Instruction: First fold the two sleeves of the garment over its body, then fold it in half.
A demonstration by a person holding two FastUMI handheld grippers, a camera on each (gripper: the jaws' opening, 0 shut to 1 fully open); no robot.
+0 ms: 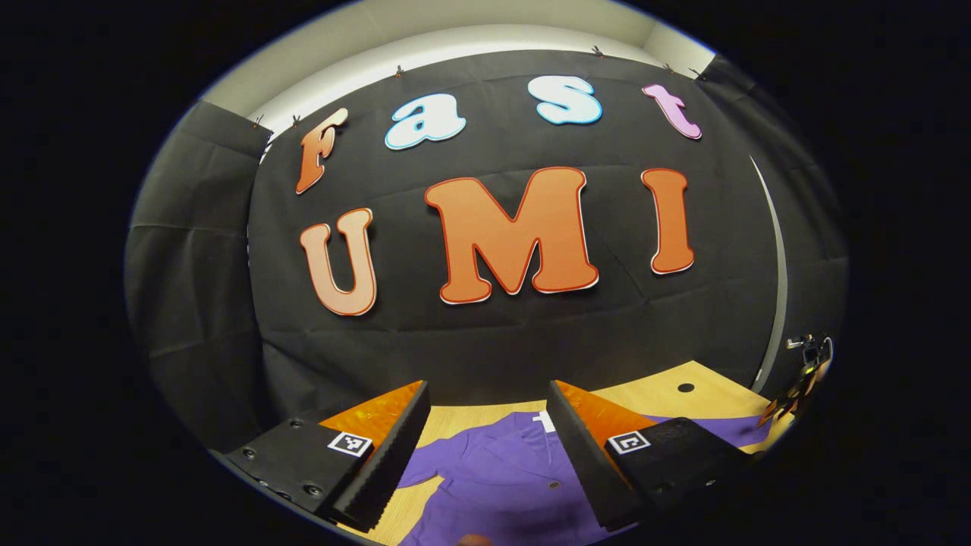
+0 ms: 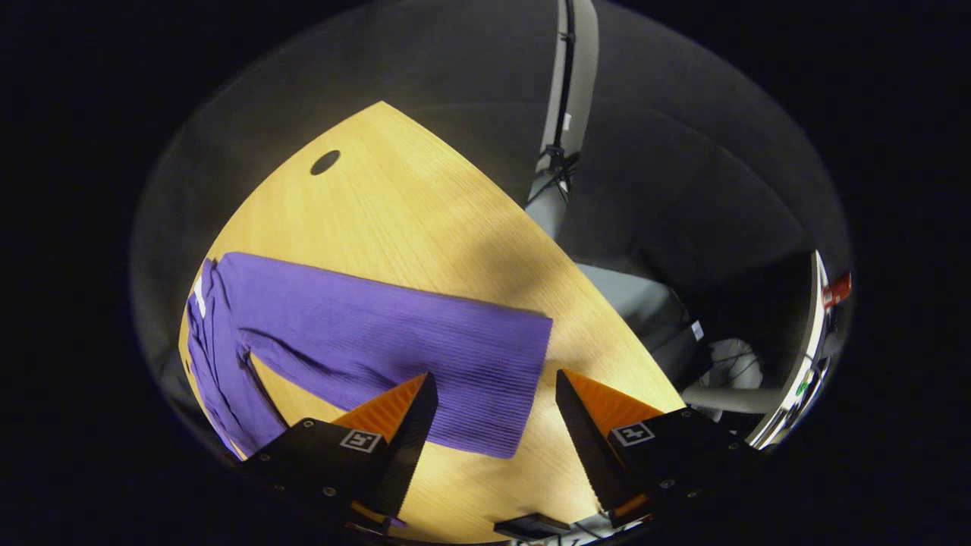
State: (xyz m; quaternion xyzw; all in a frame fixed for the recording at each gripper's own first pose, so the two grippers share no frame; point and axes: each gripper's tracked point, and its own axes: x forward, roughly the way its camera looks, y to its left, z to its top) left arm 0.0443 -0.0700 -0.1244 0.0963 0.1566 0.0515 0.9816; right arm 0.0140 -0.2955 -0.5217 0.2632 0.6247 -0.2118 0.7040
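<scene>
Left tool (image 1: 485,447): fingers spread wide apart, nothing gripped between them. It is held above the surface (image 1: 667,390), aimed mostly at the booth wall. Below and between the fingers, the purple garment (image 1: 501,478) is seen lying flat on the pale wood, collar end toward the wall, a small button visible on its front. A dark round hole (image 1: 686,387) is noted in the surface near the far right corner.

Right tool (image 2: 493,447): also released, fingers wide, nothing grasped. It is poised over the surface (image 2: 425,220), near the garment's sleeve (image 2: 394,349). The sleeve is stretched out flat, away from the body of the garment (image 2: 216,356), its cuff end lying just beyond the tool's fingertips. Contact between fingers and cloth cannot be told.
</scene>
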